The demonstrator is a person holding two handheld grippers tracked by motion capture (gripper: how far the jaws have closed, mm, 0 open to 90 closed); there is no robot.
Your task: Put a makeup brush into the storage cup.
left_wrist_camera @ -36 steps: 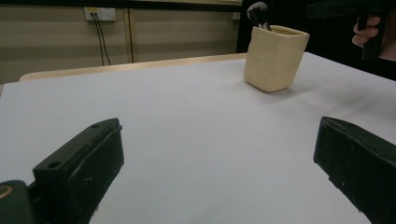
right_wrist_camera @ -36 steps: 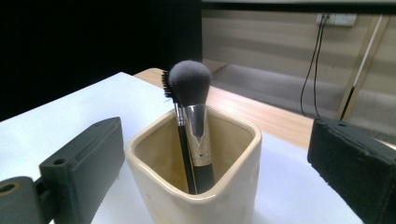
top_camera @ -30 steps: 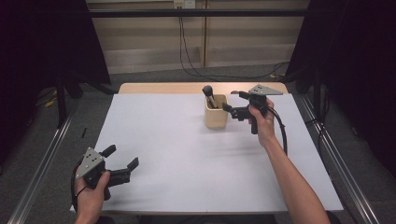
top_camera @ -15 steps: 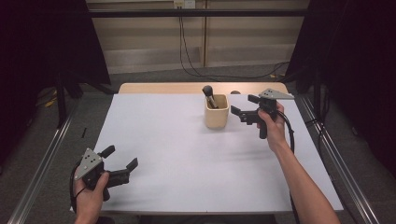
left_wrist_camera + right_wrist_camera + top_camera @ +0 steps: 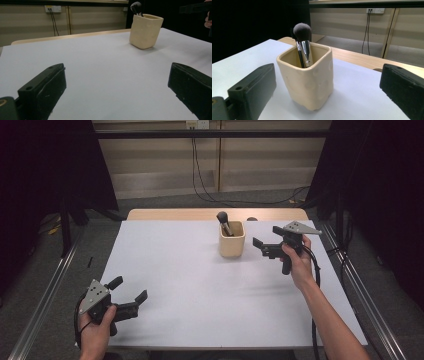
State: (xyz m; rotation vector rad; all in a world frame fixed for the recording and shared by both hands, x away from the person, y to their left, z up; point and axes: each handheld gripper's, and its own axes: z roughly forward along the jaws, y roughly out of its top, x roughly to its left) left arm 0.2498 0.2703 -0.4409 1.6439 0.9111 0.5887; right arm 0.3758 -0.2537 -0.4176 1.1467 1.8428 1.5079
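Observation:
A cream square cup (image 5: pixel 232 241) stands at the back of the white table (image 5: pixel 200 285), right of centre, with a dark makeup brush (image 5: pixel 223 221) upright inside it. My right gripper (image 5: pixel 265 239) hovers just right of the cup, open, jaws pointing at it with a small gap. In the right gripper view the cup (image 5: pixel 309 77) and the brush (image 5: pixel 302 42) sit close ahead between the wide jaws, which hold nothing. My left gripper (image 5: pixel 129 289) rests open near the front left corner. From it the cup (image 5: pixel 145 31) looks far off.
The white sheet covers a wooden tabletop whose bare strip (image 5: pixel 200 214) shows along the back edge. Metal rails (image 5: pixel 50 290) run along both sides of the table. Dark curtains flank the room and cables (image 5: pixel 200 170) hang down the back wall.
My right gripper has drawn back to the right, away from the cup it was almost touching. The left gripper has stayed put.

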